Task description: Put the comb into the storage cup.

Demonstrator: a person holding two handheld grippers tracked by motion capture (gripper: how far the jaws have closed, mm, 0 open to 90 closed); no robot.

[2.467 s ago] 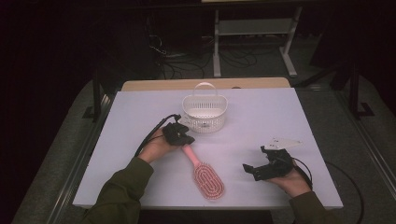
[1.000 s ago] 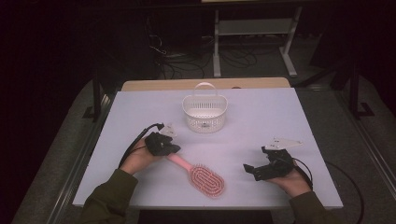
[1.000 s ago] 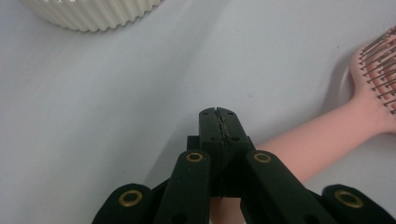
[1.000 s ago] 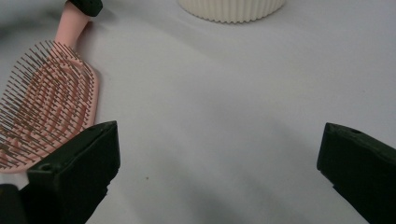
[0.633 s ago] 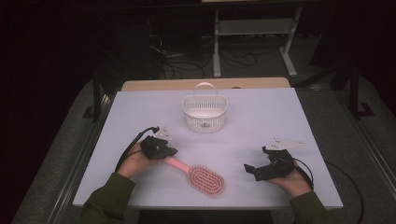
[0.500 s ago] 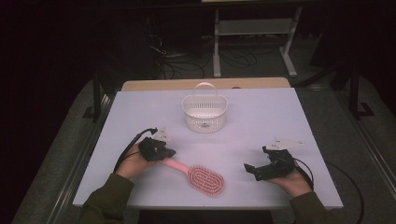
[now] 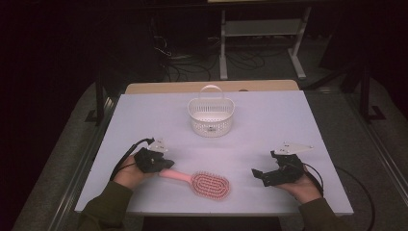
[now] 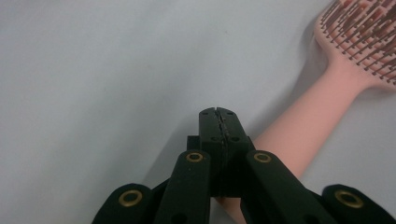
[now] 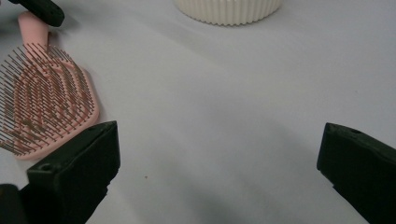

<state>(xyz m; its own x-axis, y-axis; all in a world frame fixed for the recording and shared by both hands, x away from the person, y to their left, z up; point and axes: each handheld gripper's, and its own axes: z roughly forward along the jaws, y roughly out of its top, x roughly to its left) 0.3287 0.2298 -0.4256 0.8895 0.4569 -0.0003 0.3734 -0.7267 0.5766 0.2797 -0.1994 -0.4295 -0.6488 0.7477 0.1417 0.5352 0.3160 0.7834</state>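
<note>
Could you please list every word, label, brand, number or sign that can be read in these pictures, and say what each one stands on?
None can be read.
The white basket has a small dark mark low on its front wall, too small and blurred to read.
The pink hairbrush, the table, the left gripper and the right gripper show no lettering.

A pink hairbrush (image 7: 200, 181) lies flat with its bristles up, well in front of the white slotted basket (image 7: 210, 118), nearer the person. Its oval head points right and its plain handle points left, slightly toward the basket.
</note>
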